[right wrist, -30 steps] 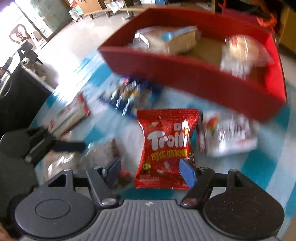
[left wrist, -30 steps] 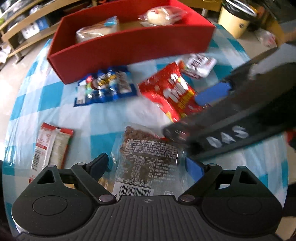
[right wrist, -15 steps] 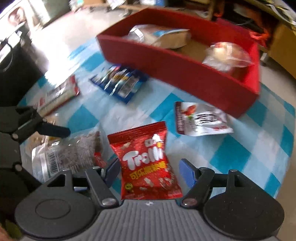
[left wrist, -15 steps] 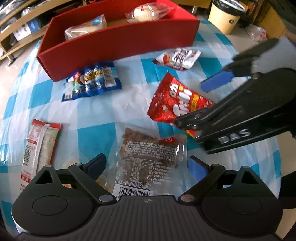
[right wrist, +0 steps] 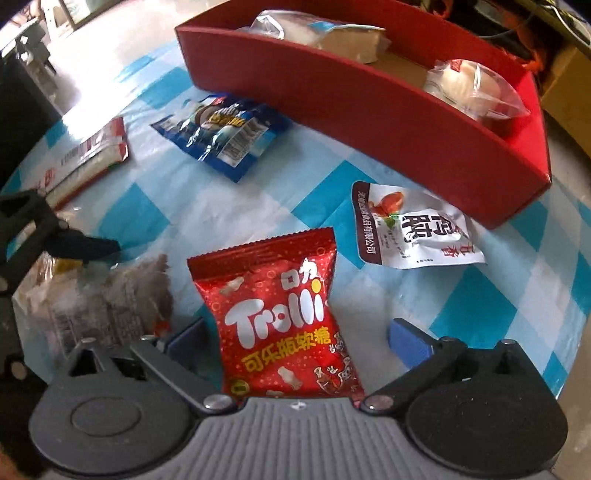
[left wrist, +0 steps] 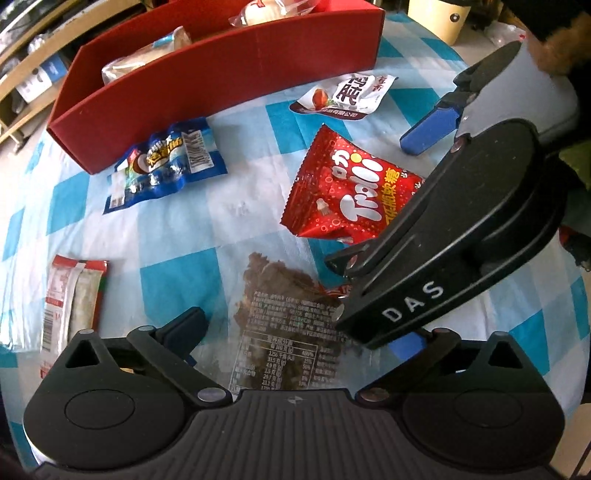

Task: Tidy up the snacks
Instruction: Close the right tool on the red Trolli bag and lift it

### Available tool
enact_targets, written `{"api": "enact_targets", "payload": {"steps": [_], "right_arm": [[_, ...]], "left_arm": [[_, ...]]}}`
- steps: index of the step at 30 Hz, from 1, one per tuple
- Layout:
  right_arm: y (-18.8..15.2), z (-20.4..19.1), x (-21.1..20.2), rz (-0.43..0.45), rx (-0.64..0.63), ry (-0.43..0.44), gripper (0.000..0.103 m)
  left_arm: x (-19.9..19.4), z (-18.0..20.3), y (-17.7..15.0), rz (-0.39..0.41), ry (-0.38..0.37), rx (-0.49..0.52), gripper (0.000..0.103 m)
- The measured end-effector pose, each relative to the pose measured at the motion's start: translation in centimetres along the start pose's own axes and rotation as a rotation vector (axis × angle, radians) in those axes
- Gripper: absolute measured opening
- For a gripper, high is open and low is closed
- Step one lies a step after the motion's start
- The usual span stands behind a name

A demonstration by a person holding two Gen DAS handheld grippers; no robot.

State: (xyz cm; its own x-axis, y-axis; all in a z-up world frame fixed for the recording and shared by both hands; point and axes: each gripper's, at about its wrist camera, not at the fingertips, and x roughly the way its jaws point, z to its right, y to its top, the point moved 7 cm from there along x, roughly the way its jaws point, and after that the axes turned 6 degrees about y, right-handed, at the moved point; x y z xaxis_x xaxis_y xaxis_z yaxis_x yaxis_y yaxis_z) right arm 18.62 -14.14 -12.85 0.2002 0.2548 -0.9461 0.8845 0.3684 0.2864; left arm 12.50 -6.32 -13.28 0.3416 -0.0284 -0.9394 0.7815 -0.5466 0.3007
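Left gripper point(left wrist: 299, 332): jaws have just opened wide, astride the clear brown-snack packet point(left wrist: 284, 332), not gripping. Right gripper point(right wrist: 295, 332): jaws have just opened wide, red Trolli bag point(right wrist: 284, 317) between them, lower centre, unpinched. Red box point(right wrist: 406, 122), upper frame, holds a wrapped bread point(right wrist: 332, 33) and a wrapped bun point(right wrist: 469, 88).

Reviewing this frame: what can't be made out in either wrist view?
- Clear brown-snack bag: left view, near end hidden by the left gripper body, right edge by the right gripper; blurred in right view.
- Trolli bag: bottom edge hidden by the gripper body in right view, lower corner covered in left view.
- Red box: far wall cut off by the top edge in left view.
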Motion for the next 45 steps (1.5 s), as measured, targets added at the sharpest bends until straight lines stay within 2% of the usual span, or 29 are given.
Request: {"api": "enact_targets", "payload": {"steps": [5, 7, 9, 12, 15, 19, 21, 27, 34, 45], "right_arm": [[-0.5, 0.3, -0.5, 0.03, -0.001, 0.006, 0.101], [-1.0, 0.8, -1.3, 0.044, 0.0, 0.003, 0.089], [-1.6, 1.0, -2.2, 0.067, 0.001, 0.001, 0.066], [-3.0, 1.1, -3.2, 0.063, 0.018, -0.004, 0.062], [-5.0, 1.1, -3.8, 0.045, 0.005, -0.043, 0.062], [-7.5, 2.0, -4.4, 0.055, 0.051, -0.043, 0.063], [-7.9, 2.7, -4.6, 0.065, 0.074, -0.046, 0.071], [-7.5, 4.7, -3.9, 0.056, 0.136, -0.06, 0.103], [-7.0, 5.0, -3.3, 0.052, 0.138, -0.047, 0.103], [-6.8, 4.8, -3.1, 0.092, 0.158, -0.068, 0.102]], "left_arm": [[-0.8, 0.4, -0.3, 0.028, -0.007, 0.025, 0.095], [-0.8, 0.4, -0.3, 0.027, -0.007, 0.022, 0.095], [-0.8, 0.4, -0.2, 0.023, -0.008, 0.009, 0.093], [-1.1, 1.0, -0.2, 0.024, -0.013, 0.014, 0.092], [-1.3, 2.0, -0.4, 0.032, -0.02, 0.035, 0.093], [-0.8, 2.5, -0.1, 0.033, 0.009, 0.028, 0.098], [-0.5, 2.4, 0.2, 0.028, 0.015, 0.015, 0.102], [-0.1, 2.2, 0.2, 0.016, 0.033, -0.028, 0.103], [-0.6, 2.0, -0.6, 0.023, 0.056, -0.126, 0.102], [-0.8, 1.9, -1.0, 0.04, 0.074, -0.17, 0.101]]}}
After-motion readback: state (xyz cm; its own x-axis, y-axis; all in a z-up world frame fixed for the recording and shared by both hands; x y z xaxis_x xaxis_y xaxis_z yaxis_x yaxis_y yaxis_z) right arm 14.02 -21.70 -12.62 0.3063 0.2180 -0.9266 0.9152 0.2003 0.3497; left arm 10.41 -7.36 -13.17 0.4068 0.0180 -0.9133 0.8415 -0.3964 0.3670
